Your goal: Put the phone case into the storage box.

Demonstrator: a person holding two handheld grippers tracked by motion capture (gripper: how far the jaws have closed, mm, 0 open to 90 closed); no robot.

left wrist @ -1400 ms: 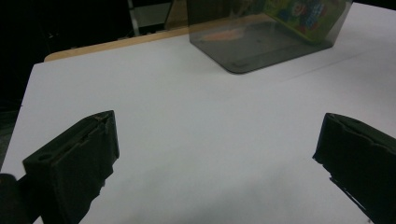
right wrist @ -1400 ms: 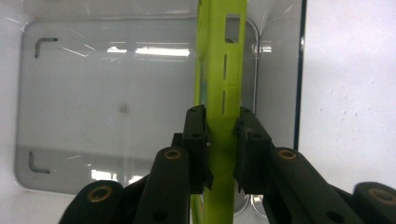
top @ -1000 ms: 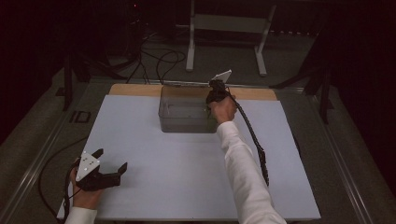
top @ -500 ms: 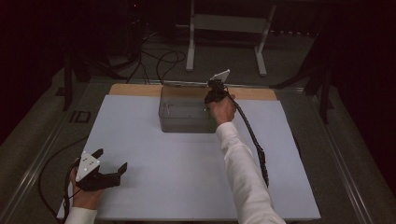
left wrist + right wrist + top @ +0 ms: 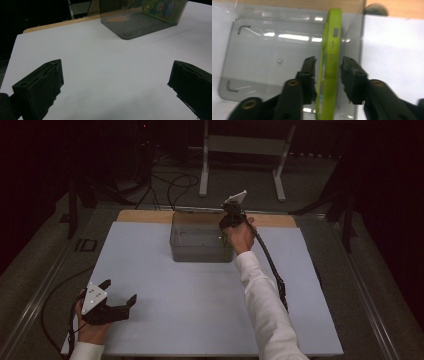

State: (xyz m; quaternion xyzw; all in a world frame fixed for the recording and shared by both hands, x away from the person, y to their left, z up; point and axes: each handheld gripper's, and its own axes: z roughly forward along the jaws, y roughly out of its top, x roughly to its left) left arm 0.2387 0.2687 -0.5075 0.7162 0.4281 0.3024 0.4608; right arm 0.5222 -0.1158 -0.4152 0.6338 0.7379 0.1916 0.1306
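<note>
Resting at the near left corner of the white table top (image 5: 200,310), the left gripper (image 5: 116,296) sits in the person's left hand (image 5: 90,330) with its jaws spread wide and nothing between them; in the left gripper view its two black jaws stand far apart over bare white surface.

Farther across the table, a white sleeve (image 5: 265,305) runs up from the bottom edge to the right hand (image 5: 241,236), which holds the right gripper (image 5: 327,65) over the right end of a smoky transparent plastic bin (image 5: 200,240). A black cable (image 5: 272,270) trails back from this gripper along the sleeve.

In the right gripper view the jaws point down into the bin and straddle a lime-green flat case (image 5: 331,62) that stands on edge against the bin's right wall. The jaws have just been opening, and a slim gap shows on each side, so the pads no longer press on the case. The left gripper view shows a colourful cartoon print (image 5: 160,8) on the face of this case through the bin wall.

Beyond the bin lies a strip of bare wooden board (image 5: 150,216), and past the table a white metal stand (image 5: 245,150) rises from the dark floor.
</note>
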